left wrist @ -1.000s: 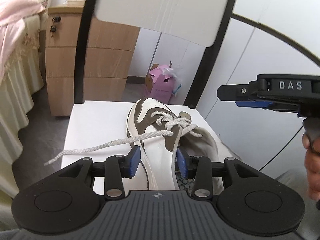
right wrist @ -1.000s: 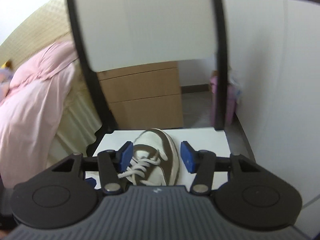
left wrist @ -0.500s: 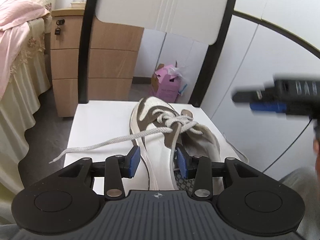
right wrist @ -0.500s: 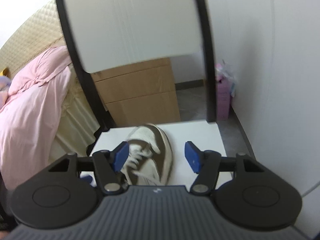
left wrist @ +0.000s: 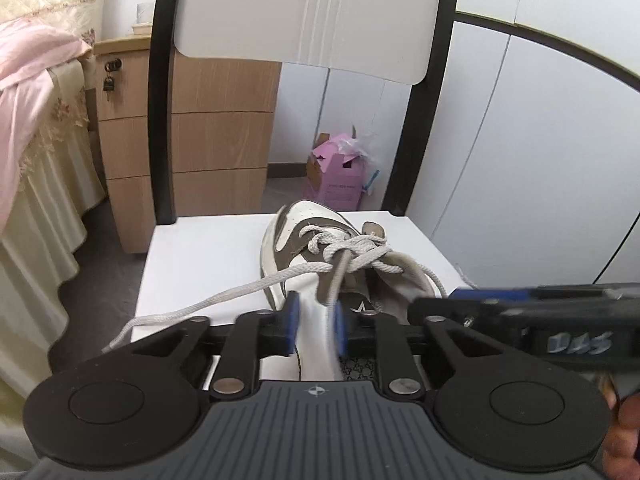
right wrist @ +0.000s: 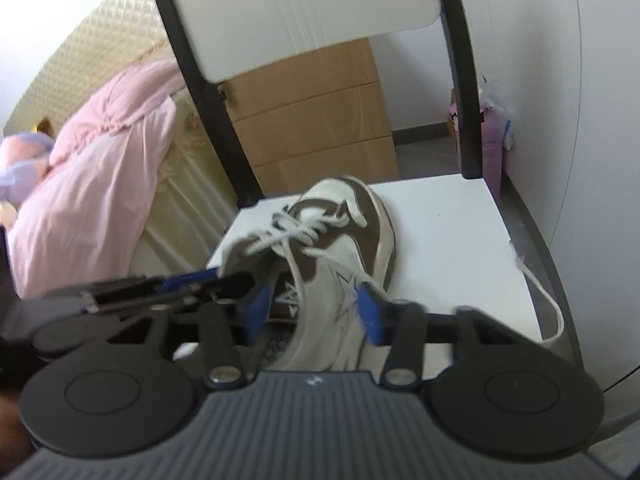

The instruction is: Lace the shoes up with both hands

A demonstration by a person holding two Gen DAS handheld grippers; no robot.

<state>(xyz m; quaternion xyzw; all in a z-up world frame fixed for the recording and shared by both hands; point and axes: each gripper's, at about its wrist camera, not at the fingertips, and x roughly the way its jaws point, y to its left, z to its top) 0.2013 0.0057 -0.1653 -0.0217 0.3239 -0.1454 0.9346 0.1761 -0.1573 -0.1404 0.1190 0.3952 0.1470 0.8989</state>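
Two grippers are lowered over the brown-and-white sneaker (left wrist: 320, 248) on the white chair seat (left wrist: 200, 248): the left gripper (left wrist: 314, 322) and the right gripper (right wrist: 316, 308) have just been closing, their blue pads still apart around blurred lace strands.

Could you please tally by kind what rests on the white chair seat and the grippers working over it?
Shoe: 1
Loose lace ends: 2, one trailing left, one trailing right
Grippers: 2, left gripper and right gripper
Total: 5
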